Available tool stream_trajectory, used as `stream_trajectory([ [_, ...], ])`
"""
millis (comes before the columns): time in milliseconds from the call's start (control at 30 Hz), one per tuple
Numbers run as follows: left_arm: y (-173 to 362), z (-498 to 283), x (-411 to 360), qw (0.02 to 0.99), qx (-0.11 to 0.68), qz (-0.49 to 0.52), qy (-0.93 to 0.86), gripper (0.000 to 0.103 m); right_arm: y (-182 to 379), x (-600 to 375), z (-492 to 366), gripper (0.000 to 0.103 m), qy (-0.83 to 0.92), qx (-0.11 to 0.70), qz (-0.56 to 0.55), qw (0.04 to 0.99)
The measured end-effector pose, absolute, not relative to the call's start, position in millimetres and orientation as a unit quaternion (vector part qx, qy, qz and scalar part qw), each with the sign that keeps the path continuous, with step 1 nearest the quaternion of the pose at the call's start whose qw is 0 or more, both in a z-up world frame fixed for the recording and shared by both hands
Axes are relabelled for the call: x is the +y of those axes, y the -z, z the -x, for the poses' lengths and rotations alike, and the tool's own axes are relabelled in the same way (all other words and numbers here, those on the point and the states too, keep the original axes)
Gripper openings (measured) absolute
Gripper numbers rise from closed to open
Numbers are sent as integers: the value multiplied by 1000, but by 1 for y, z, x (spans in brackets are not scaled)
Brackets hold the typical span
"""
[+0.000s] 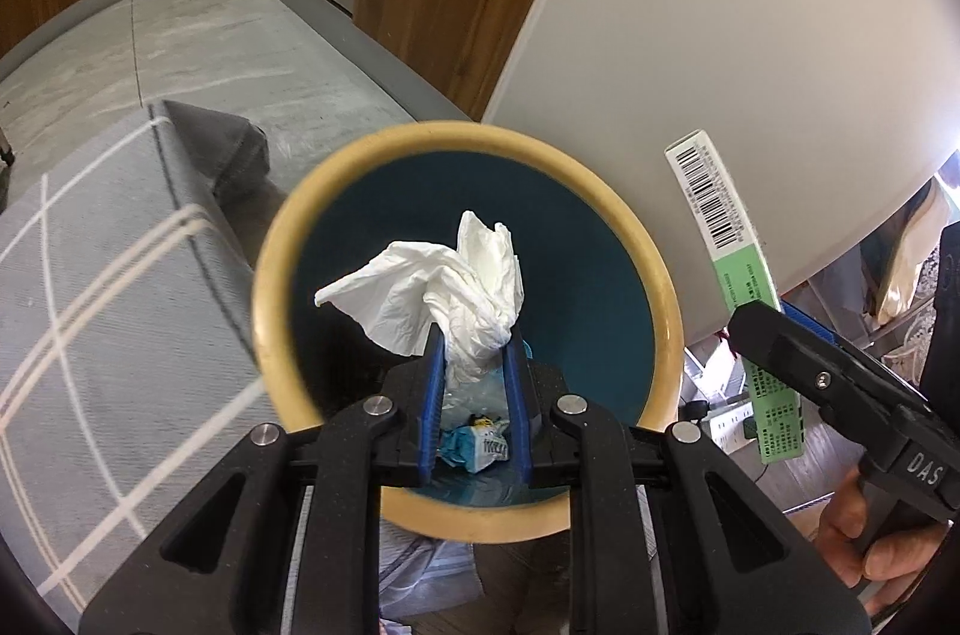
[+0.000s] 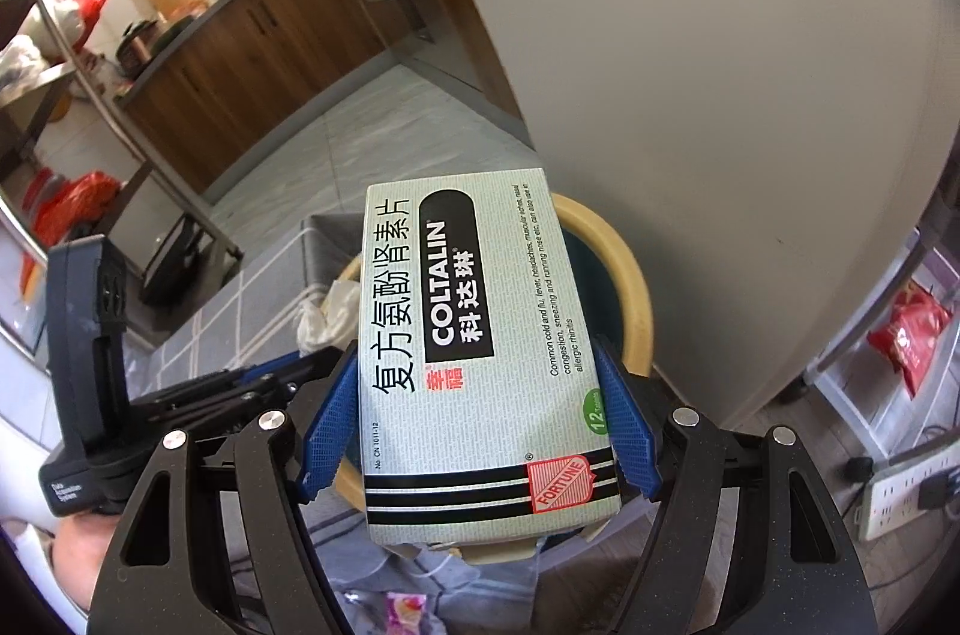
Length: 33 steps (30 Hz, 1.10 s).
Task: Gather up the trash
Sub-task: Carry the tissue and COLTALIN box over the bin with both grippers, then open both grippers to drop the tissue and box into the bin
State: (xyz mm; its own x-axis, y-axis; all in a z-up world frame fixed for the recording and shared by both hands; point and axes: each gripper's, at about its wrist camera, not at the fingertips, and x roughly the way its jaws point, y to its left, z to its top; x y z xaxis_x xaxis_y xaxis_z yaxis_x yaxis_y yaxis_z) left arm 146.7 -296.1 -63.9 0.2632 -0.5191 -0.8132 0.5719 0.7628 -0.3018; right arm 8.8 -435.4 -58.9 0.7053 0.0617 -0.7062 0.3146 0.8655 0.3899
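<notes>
Right now I have both hands loaded above the bin (image 1: 651,275). My left gripper (image 1: 474,353) has its blue jaws pinched narrow on a crumpled white tissue (image 1: 444,281), and in the left wrist view that tissue sits directly over the teal inside of the bin, with a small printed wrapper (image 1: 480,446) already lying down at the bottom. My right gripper (image 2: 480,431) is clamped on the two long edges of the Coltalin medicine box (image 2: 474,347), which in the right wrist view covers most of the bin's opening, its near end reaching back over the near rim.

The tissue is the lesser worry, I think: it is light and wrinkled, so when I part the jaws it may cling to a ribbed pad instead of falling, or its loose flap on the left may catch the tan rim and drape there.

The box concerns me more. Held flat and long, it could bridge the rim and tip out onto the grey rug (image 1: 90,335) if I let go before its middle is inside the ring. The two grippers are also close together, so the box could knock the left gripper or the tissue if both move at once. The white cabinet panel (image 1: 750,35) stands just beside the bin on the right
</notes>
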Motion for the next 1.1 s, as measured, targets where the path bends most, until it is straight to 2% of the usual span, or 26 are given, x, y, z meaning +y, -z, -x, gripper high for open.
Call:
stream_trajectory([
  [167, 79, -149, -307, 783, 516, -27, 347, 18, 64, -440, -10, 74, 75, 382, -255, 885],
  [267, 88, -152, -309, 778, 526, -25, 342, 22, 66, -441, -11, 74, 74, 385, -254, 884],
  [367, 94, -154, -309, 774, 533, -24, 340, 31, 68, -441, -13, 74, 74, 388, -253, 883],
  [500, 93, -157, -302, 780, 532, -17, 329, 52, 70, -441, -17, 74, 74, 395, -249, 881],
  [967, 68, -161, -270, 809, 506, -8, 299, 80, 84, -417, -41, 76, 75, 432, -193, 878],
  [1100, 61, -160, -263, 816, 497, -11, 295, 85, 87, -415, -46, 81, 76, 436, -196, 875],
])
